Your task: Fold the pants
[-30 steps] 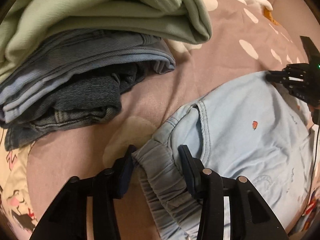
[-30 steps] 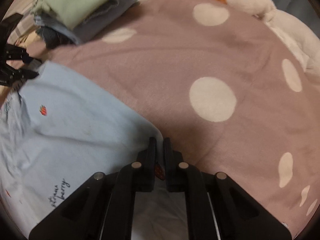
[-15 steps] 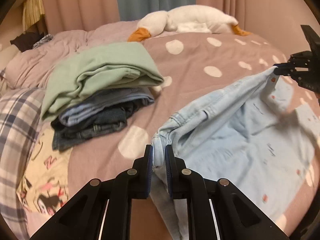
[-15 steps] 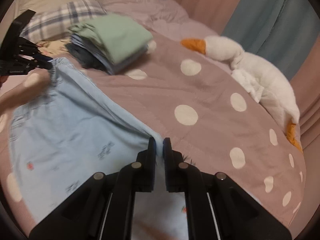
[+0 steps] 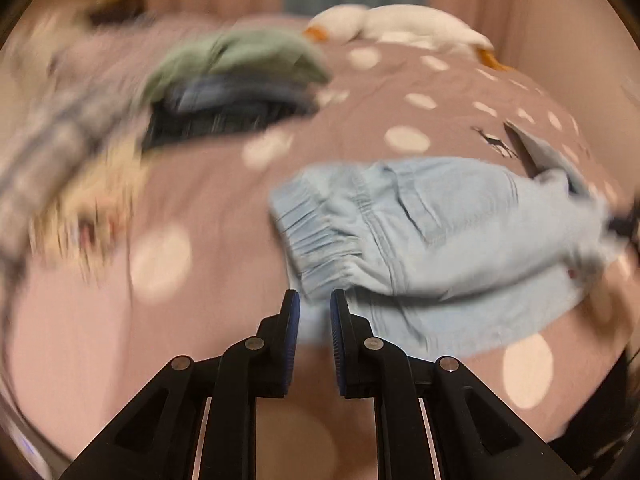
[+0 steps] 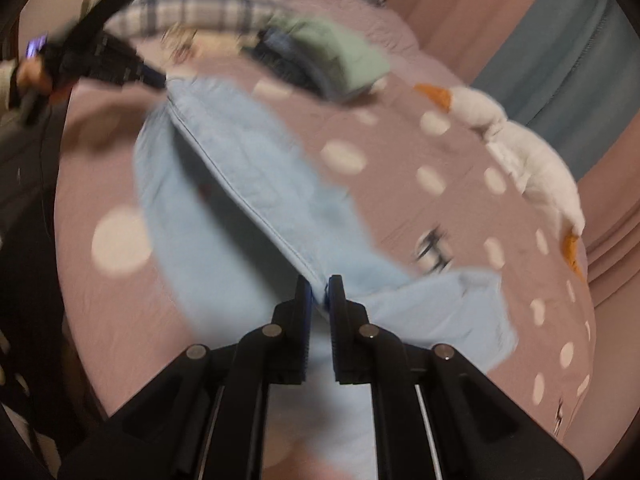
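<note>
Light blue pants (image 5: 432, 232) hang between my two grippers above the pink dotted bed cover (image 5: 208, 184). My left gripper (image 5: 314, 308) is shut on the elastic waistband end. My right gripper (image 6: 319, 292) is shut on a folded edge of the pants (image 6: 248, 184) near the leg end. The cloth stretches in a taut ridge from my right gripper to the left gripper (image 6: 120, 68), which shows at the far upper left of the right wrist view. Both views are blurred by motion.
A stack of folded clothes (image 5: 240, 76), green on top, lies on the bed behind the pants. A white plush goose (image 5: 400, 28) lies at the back by the curtain. A plaid pillow (image 6: 200, 4) lies beyond the stack.
Both grippers have lifted the pants off the bed and swung them; the cloth now hangs doubled between them. A second ago the left gripper was open around the waistband; it has since closed on it.
</note>
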Available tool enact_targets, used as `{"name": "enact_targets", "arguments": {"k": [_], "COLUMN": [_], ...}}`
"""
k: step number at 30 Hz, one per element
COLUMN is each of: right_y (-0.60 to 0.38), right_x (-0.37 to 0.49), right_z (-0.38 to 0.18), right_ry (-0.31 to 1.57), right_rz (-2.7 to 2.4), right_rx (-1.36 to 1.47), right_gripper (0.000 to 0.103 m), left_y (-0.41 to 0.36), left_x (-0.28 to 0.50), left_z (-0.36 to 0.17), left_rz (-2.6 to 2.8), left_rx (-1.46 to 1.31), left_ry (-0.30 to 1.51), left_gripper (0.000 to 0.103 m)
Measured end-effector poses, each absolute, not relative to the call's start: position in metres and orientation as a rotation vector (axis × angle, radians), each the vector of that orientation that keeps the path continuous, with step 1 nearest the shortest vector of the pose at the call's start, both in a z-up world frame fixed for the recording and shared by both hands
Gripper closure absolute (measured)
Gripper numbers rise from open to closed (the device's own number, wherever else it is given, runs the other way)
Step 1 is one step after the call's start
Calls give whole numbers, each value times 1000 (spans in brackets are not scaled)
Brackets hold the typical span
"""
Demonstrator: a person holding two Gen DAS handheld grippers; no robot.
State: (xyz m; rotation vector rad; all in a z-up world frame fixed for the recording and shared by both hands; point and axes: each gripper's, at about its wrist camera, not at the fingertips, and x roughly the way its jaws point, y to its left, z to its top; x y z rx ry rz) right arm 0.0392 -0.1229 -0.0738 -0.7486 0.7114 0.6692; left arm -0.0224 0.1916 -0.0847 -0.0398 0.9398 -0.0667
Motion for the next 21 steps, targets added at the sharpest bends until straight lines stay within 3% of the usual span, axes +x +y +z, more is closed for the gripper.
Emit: {"name": "enact_targets", "arguments": {"k": [5, 7, 9, 21], "right_y": [-115, -115, -117, -120], "right_x": [22, 25, 32, 37], "right_z": [-145, -148, -142, -131], "right_ry": [792, 781, 793, 802], "right_rz": [649, 624, 622, 632], "right_rx": [-833, -798, -739, -613], "right_gripper": [93, 92, 92, 94], "left_y": [205, 205, 200, 206], "left_x": [-36, -31, -21, 17], "left_z": [-99, -106, -116, -135], "left_rz": [-166, -187, -177, -44], "left_rx": [-528, -664, -761, -956], "left_ry": [906, 908, 920, 920], "left_gripper": [91, 79, 59, 58]}}
